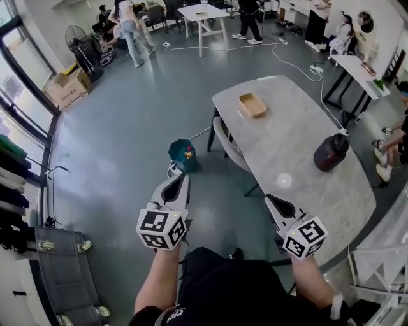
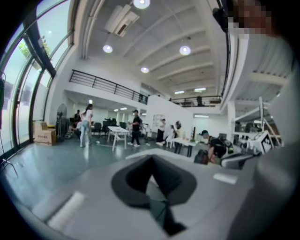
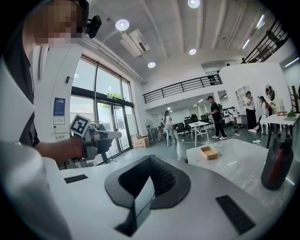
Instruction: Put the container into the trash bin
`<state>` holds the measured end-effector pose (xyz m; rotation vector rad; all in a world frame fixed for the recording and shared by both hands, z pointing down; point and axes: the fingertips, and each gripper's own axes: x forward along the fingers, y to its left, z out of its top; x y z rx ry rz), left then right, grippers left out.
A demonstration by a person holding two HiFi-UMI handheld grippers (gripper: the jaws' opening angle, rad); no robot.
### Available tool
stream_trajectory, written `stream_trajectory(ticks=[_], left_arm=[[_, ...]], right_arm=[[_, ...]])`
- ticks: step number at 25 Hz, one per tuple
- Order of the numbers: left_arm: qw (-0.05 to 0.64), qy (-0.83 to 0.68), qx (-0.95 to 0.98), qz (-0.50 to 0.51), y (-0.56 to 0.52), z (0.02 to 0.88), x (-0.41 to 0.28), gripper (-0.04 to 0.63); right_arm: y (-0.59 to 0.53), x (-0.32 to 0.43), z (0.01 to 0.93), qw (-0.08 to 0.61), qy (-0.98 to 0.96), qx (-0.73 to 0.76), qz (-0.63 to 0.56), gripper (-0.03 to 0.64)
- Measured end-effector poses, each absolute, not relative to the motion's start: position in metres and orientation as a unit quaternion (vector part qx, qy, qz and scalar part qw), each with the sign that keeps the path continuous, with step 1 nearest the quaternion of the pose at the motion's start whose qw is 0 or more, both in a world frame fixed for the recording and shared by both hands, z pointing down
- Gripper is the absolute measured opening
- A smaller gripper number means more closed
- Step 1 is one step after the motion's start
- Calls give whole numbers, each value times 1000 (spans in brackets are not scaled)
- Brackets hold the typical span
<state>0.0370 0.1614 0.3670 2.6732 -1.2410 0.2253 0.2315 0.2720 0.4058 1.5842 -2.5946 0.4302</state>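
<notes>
A shallow tan container (image 1: pixel 252 105) lies near the far end of the grey oval table (image 1: pixel 299 191); it also shows in the right gripper view (image 3: pixel 208 152). A small teal trash bin (image 1: pixel 182 155) stands on the floor left of the table, just ahead of my left gripper (image 1: pixel 183 178). That gripper's jaws are together with nothing between them (image 2: pixel 152 158). My right gripper (image 1: pixel 269 199) hangs over the table's near edge, shut and empty (image 3: pixel 150 159), well short of the container.
A dark jug (image 1: pixel 331 153) stands on the table's right side (image 3: pixel 276 161). A grey chair (image 1: pixel 228 145) is tucked against the table's left edge beside the bin. Several people, white tables (image 1: pixel 203 14) and cardboard boxes (image 1: pixel 65 88) are across the room.
</notes>
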Motion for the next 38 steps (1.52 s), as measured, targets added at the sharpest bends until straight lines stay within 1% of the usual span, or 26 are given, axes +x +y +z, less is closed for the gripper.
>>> stream_trajectory(ticks=[4, 6, 14, 20, 23, 26, 29, 38], left_arm=[[115, -418, 898, 78, 141, 386, 38, 8], [116, -409, 902, 80, 124, 391, 40, 8], [102, -371, 921, 60, -4, 380, 37, 9], [87, -346, 933, 57, -90, 365, 22, 8], [93, -338, 934, 70, -125, 374, 20, 8], [108, -330, 935, 74, -151, 381, 25, 8], [114, -318, 938, 78, -165, 385, 37, 8], [110, -302, 941, 105, -189, 390, 100, 9]], right_arm=[[249, 228, 422, 42, -844, 510, 163, -6], [231, 223, 427, 48, -844, 508, 167, -6], [101, 204, 414, 41, -833, 531, 152, -6], [-3, 170, 402, 48, -836, 527, 146, -6], [-37, 162, 399, 37, -833, 533, 146, -6], [-53, 156, 402, 42, -832, 532, 150, -6], [-63, 165, 410, 43, -827, 537, 161, -6], [-96, 237, 416, 26, -820, 549, 163, -6]])
